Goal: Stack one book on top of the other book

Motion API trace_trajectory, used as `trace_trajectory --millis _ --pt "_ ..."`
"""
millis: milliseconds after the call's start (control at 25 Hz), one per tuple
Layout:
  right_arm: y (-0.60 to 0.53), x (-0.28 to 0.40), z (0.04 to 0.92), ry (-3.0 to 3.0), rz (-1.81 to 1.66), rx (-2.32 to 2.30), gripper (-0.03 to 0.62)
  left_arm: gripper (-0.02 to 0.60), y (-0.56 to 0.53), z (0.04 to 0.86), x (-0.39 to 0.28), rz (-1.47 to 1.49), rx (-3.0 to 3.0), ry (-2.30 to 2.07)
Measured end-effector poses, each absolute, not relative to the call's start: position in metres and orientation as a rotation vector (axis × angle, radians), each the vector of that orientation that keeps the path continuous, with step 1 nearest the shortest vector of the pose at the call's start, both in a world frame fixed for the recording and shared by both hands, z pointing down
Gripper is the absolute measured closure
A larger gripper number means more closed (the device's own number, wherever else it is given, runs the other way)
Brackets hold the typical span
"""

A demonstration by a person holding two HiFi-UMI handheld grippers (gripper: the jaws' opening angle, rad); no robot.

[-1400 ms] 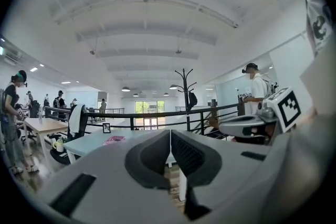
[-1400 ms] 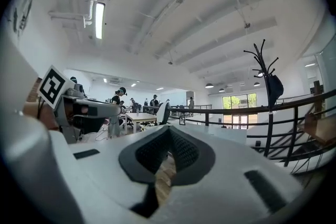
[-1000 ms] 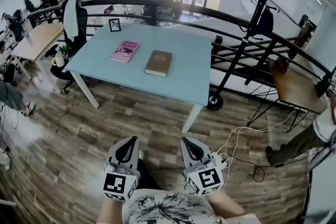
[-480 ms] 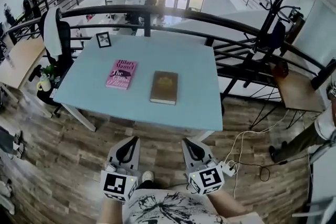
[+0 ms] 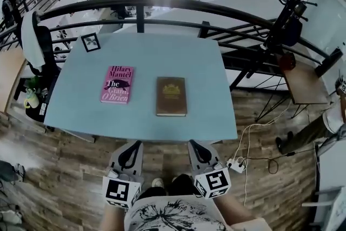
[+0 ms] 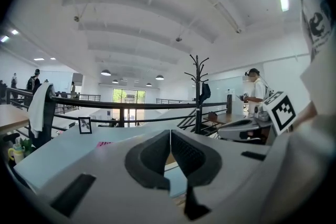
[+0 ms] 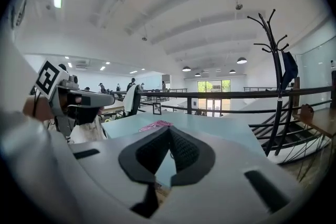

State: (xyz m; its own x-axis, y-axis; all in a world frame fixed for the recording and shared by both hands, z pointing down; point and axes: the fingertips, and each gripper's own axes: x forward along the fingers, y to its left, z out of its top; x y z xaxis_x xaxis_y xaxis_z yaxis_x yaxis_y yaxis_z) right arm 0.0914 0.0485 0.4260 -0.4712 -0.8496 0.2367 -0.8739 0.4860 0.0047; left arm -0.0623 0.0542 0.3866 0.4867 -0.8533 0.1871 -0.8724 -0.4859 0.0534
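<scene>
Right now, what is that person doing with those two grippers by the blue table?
A person stands at the near edge of the light blue table, holding a left gripper and a right gripper. Both grippers are shut and empty, and neither touches a book. A pink paperback book and a brown hardcover book lie flat side by side, apart. Nothing is stacked yet.

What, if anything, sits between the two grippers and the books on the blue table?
Nothing visible. The left gripper and right gripper, both shut, hang short of the table. The pink book and brown book lie side by side with bare tabletop between them. The picture frame stands off at the far left corner.
</scene>
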Motion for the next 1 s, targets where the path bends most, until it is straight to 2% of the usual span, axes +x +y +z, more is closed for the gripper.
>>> trace_trajectory --millis 640,840,880,920,960,1000 --pt "-0.144 0.123 0.498 -2.415 0.442 1.401 0.599 0.572 -0.135 0.431 -0.027 0.251 2.608 -1.45" --pt "-0.194 0.142 0.532 -2.331 0.522 1.378 0.597 0.572 -0.178 0.453 -0.01 0.354 2.601 -1.401" --pt "-0.2 0.143 0.542 -2.32 0.565 1.35 0.584 0.571 -0.184 0.461 -0.008 0.357 2.595 -1.397" --pt "-0.205 0.144 0.554 -2.306 0.617 1.313 0.479 0.572 -0.19 0.467 -0.006 0.364 2.581 -1.394" --pt "-0.208 0.144 0.568 -2.289 0.67 1.275 0.417 0.572 -0.195 0.469 -0.005 0.382 2.56 -1.393" --pt "-0.212 0.144 0.581 -2.268 0.718 1.244 0.413 0.571 -0.2 0.471 -0.004 0.406 2.534 -1.392"
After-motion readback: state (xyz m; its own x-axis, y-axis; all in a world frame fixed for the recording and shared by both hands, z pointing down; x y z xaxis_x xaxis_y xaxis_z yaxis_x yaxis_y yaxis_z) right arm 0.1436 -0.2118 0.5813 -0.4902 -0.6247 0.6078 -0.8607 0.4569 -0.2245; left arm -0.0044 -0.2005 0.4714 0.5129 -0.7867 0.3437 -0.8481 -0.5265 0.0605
